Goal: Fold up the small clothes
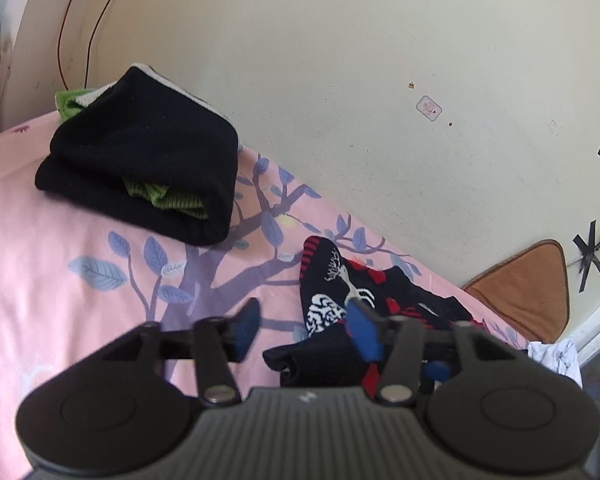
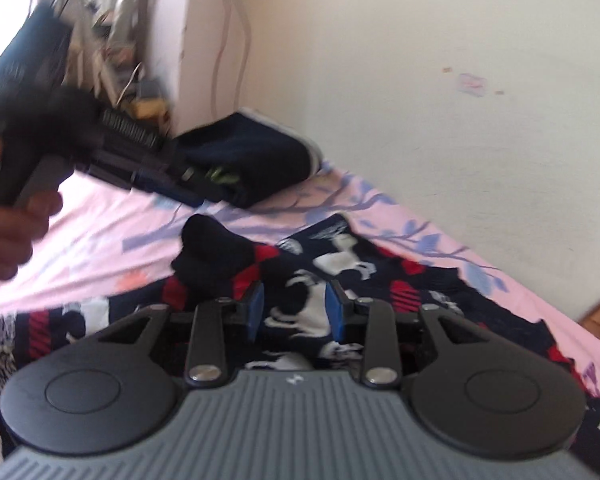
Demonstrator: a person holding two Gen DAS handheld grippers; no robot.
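Both the left gripper (image 1: 306, 330) and right gripper (image 2: 295, 310) gape empty above the rumpled patterned knit garment (image 2: 340, 264) on the bed's (image 1: 60, 240) pink sheet.

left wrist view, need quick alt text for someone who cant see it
The open left gripper hovers over a pink leaf-print bedsheet, holding nothing, beside a crumpled black, red and white patterned garment. A folded black garment sits farther back by the cream wall.

Matt ribbed plastic left tool (image 1: 306, 330), knitted patterned garment (image 1: 340, 300), smooth printed cotton-like sheet (image 1: 40, 240).
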